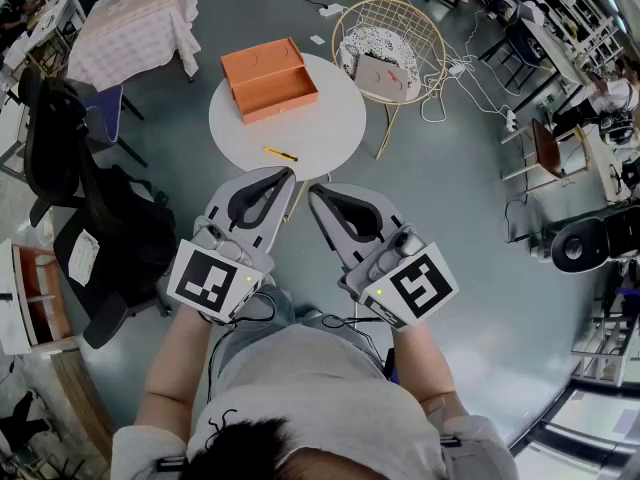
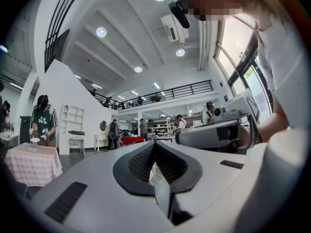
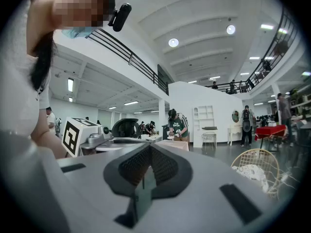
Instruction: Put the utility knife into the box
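Note:
A yellow utility knife (image 1: 280,154) lies on the round white table (image 1: 330,128), near its front edge. Behind it on the table stands an orange box (image 1: 270,79) with its lid shut. My left gripper (image 1: 290,172) and right gripper (image 1: 312,190) hover side by side below the table's near edge, both shut with nothing between the jaws. Their tips sit a short way short of the knife. Both gripper views look out level across the room; the left gripper (image 2: 154,143) and right gripper (image 3: 149,147) show closed pads, and neither shows the knife or box.
A wire chair (image 1: 392,38) with a cushion stands right of the table. A draped table (image 1: 135,28) is at the back left, a black chair with bags (image 1: 90,208) at the left. Cables (image 1: 470,78) trail on the floor at right. Several people stand in the distance.

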The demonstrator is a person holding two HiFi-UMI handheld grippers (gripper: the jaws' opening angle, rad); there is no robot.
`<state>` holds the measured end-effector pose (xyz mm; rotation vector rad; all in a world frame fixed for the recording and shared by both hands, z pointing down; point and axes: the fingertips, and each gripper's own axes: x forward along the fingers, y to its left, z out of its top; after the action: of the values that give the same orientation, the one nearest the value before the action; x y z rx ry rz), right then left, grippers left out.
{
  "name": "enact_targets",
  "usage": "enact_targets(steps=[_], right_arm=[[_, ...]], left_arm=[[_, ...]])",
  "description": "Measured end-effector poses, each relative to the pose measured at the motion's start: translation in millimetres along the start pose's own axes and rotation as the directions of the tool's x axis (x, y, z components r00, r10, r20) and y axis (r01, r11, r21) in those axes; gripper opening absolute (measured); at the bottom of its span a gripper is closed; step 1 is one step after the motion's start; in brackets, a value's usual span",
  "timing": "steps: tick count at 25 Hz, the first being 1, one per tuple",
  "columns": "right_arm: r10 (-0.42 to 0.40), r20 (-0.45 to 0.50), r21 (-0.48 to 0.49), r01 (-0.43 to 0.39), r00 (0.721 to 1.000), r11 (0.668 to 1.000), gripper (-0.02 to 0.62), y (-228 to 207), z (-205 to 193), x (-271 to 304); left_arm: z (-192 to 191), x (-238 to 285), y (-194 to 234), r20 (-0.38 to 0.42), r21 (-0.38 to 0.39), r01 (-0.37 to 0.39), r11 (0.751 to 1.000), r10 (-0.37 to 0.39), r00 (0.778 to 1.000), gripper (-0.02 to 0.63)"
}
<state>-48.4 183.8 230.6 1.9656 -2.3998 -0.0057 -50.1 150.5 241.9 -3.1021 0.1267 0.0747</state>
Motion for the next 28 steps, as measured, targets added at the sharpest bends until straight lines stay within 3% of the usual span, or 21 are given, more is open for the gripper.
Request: enact_targets(steps=[14, 28], right_arm=[[-0.016, -0.003, 0.005, 0.016, 1.0, 1.0, 0.006, -9.8, -2.5, 18.5], [-0.064, -0.029, 0.039, 0.065, 0.998, 0.997, 0.008, -37.8, -7.0, 73.9]], left_arm=[[-1.5, 6.6, 24.4, 0.02, 0.015, 0.003, 1.0, -0.003, 1.0, 0.009], [-7.3, 18.9, 87.5, 0.017, -0.002, 0.03, 1.0, -0.03, 0.999, 0.009]])
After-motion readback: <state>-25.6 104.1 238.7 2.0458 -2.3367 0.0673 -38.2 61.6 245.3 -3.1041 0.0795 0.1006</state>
